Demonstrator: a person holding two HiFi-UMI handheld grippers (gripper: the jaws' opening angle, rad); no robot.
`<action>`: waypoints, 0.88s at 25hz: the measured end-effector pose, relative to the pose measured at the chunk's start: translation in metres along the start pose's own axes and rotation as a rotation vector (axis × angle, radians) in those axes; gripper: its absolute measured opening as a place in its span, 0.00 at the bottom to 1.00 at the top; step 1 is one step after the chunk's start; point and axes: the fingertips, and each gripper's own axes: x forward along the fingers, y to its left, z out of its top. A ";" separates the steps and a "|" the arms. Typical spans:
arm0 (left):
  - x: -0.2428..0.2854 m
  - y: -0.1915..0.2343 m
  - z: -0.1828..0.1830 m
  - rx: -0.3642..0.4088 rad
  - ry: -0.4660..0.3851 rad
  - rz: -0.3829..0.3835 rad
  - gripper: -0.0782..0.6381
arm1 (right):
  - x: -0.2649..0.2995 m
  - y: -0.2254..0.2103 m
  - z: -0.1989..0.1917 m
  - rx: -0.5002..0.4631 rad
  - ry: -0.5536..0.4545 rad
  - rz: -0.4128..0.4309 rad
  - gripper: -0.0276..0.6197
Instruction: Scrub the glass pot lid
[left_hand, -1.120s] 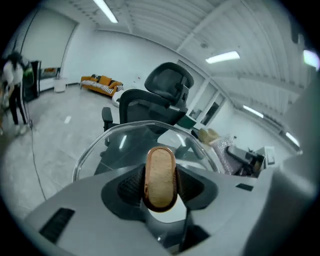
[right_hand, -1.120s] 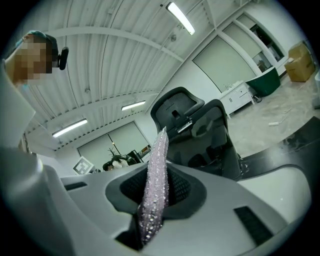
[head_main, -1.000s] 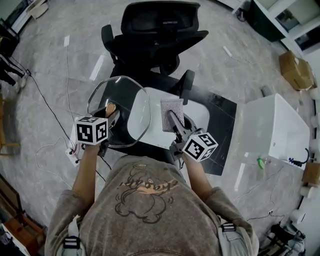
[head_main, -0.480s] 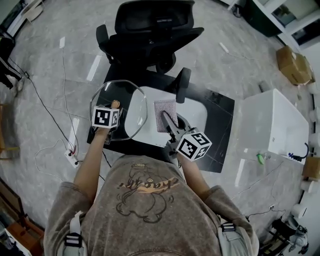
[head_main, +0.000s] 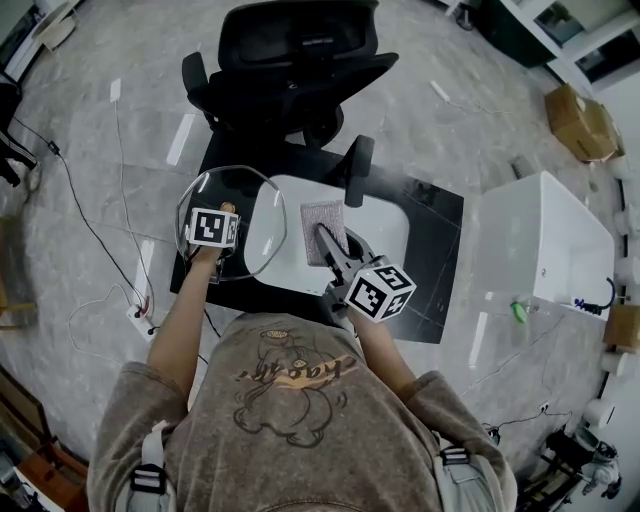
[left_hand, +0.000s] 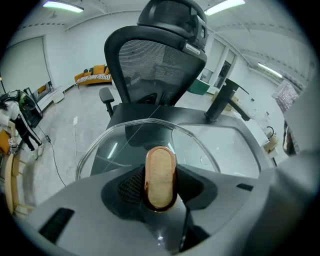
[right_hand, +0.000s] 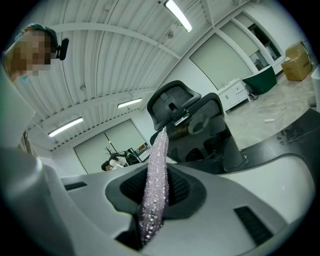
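1. Head view: The left gripper (head_main: 224, 216) is seen at the left, clamped on the knob (head_main: 227, 208) of the glass pot lid (head_main: 250, 195). The lid is held tilted over the left rim of a white basin (head_main: 385, 225), partly over the basin and partly over the black table (head_main: 440, 260) that bears it. The right gripper (head_main: 327, 240) is seen over the middle of the basin, closed on the lower edge of a purple scrubbing pad (head_main: 322, 213). The pad is held just beside the lid's right rim, with a narrow gap shown between them. A black office chair (head_main: 290, 60) is placed beyond the table.

2. Left gripper view: The oval, copper-rimmed knob is pinched between the two jaws, which are pressed against its sides. The clear lid is spread out beyond the jaws, and the chair's mesh back and the basin are seen through and behind it.

3. Right gripper view: The pad is seen edge-on, standing upright and gripped between the jaws at its lower end. Its glittering surface rises past the jaw tips, in front of the chair.
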 end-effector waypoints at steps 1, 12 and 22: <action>0.001 0.000 0.000 0.000 0.000 0.000 0.36 | 0.000 0.000 0.000 0.002 0.000 -0.001 0.17; -0.019 0.001 0.016 0.024 -0.103 0.085 0.37 | 0.006 -0.003 -0.003 -0.017 0.018 -0.012 0.17; -0.140 -0.051 0.055 -0.006 -0.532 -0.044 0.13 | 0.011 0.002 -0.004 -0.153 0.062 -0.105 0.17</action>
